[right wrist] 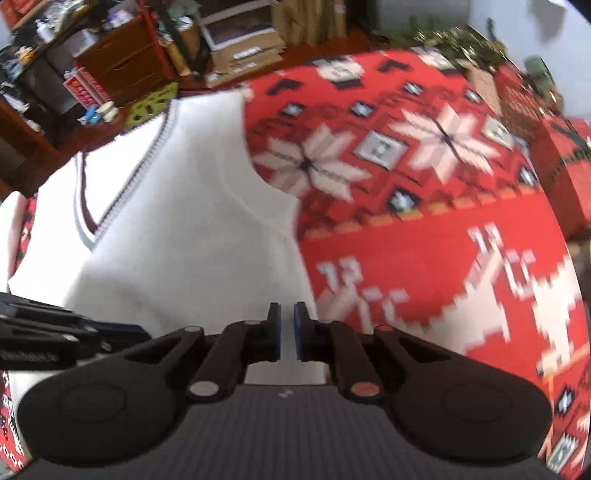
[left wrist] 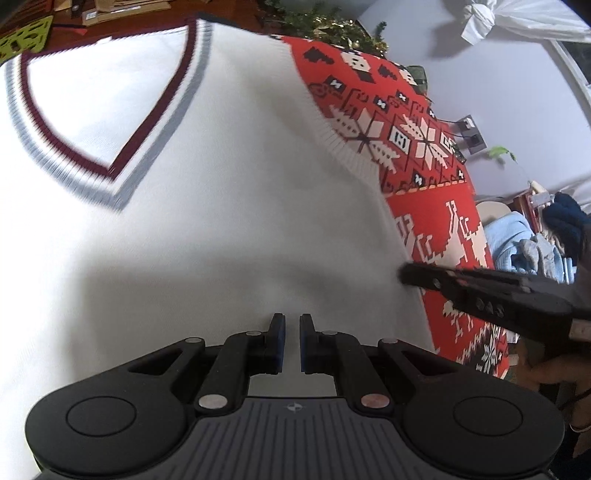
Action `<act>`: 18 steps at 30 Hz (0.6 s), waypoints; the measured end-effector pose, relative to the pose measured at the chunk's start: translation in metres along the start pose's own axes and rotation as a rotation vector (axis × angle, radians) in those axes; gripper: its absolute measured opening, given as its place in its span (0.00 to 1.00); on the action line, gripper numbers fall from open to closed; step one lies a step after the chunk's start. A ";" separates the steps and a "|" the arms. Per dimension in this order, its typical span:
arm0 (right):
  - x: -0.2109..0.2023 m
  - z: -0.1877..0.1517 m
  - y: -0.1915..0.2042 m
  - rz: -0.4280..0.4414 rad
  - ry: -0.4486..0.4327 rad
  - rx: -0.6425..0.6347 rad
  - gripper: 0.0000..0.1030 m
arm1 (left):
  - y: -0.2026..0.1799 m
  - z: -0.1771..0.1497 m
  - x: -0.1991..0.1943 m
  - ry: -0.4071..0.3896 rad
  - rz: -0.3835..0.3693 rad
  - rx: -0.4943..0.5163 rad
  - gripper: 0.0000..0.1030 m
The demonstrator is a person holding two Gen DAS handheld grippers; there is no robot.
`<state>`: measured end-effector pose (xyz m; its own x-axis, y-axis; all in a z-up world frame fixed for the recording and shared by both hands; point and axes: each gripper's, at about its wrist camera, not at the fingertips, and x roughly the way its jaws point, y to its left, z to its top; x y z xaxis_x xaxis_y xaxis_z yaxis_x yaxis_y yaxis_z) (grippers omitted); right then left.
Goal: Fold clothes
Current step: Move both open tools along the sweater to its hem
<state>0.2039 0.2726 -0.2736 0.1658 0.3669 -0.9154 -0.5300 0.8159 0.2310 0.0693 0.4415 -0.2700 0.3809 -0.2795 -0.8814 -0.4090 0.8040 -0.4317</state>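
Note:
A white sleeveless V-neck vest (left wrist: 221, 206) with a maroon and grey collar (left wrist: 122, 166) lies spread on a red patterned cloth (left wrist: 436, 206). My left gripper (left wrist: 291, 323) sits low over the vest's lower part. Its jaws are drawn close, and white knit fills the thin slit between the blue pads. My right gripper (right wrist: 287, 312) is at the vest's (right wrist: 192, 229) right side edge, its jaws equally close on white fabric. In the left wrist view its fingers (left wrist: 424, 278) show from the side, touching that edge. The hem is hidden under both grippers.
The red cloth (right wrist: 424, 229) with snowflake and reindeer patterns reaches far to the right. Beyond the collar are wooden drawers (right wrist: 122, 66), cardboard boxes (right wrist: 243, 40) and clutter. Greenery (left wrist: 332, 26) lies at the far edge. A pile of blue clothes (left wrist: 524, 243) sits at the right.

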 end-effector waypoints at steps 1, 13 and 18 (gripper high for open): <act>-0.002 -0.006 -0.001 0.001 0.007 -0.007 0.01 | 0.002 -0.005 -0.003 -0.002 0.009 -0.006 0.06; -0.022 -0.050 0.019 -0.011 0.130 -0.084 0.07 | 0.035 -0.067 -0.042 -0.050 0.130 -0.090 0.11; -0.011 -0.030 0.061 0.006 0.052 -0.184 0.10 | 0.066 -0.094 -0.068 -0.123 0.204 -0.140 0.16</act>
<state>0.1451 0.3048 -0.2590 0.1215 0.3444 -0.9309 -0.6749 0.7164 0.1769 -0.0616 0.4639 -0.2570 0.3737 -0.0466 -0.9264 -0.5952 0.7539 -0.2780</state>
